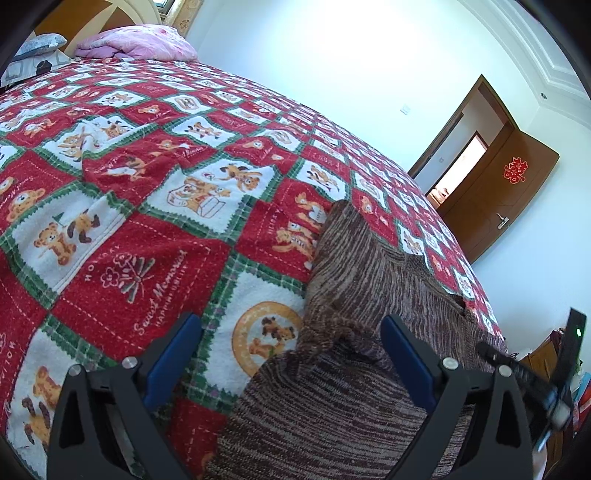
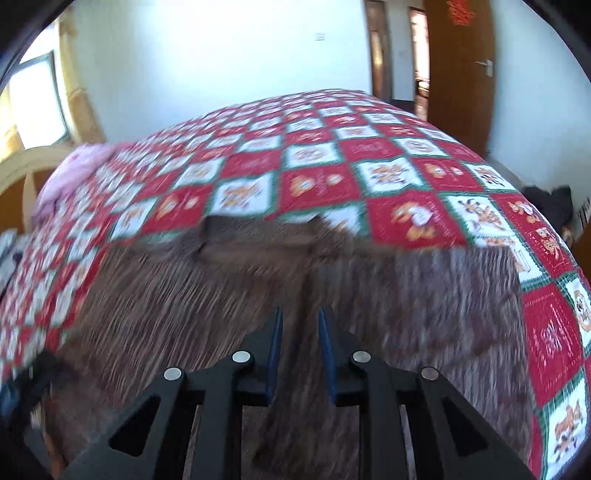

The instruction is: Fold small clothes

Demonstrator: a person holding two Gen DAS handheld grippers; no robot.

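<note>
On the bed's near side lies the brown knit garment (image 1: 354, 295), spread over the red, white and green patchwork blanket (image 1: 155, 206) with bear prints. Landmark is this garment. Striped brown-and-cream knit, one narrower part reaching away toward the far blanket squares, wider body nearest the cameras, a bunched fold near its middle.

Right gripper (image 2: 300, 325) sits directly over the garment's wide part, blue pads drawn near together with a narrow gap. A raised ridge of knit runs into that gap, so fabric appears pinched between the pads; the right wrist view is motion-blurred, contact not fully crisp.

Left gripper (image 1: 291, 332) hovers at the garment's left edge, jaws spread wide, nothing gripped. One blue finger is over bare blanket left of the garment, the other over the knit itself.

Beyond the garment, at the far left end of the bed: pink bedding (image 1: 140, 42) and a grey pillow (image 1: 40, 44) against a wooden headboard (image 1: 92, 14). Right of the garment and well apart from it: open brown door (image 1: 495, 195) with a red paper decoration (image 1: 516, 170) on it, white wall (image 1: 332, 74) behind. Window (image 2: 33, 99) shows far left of the garment in the right wrist view.
</note>
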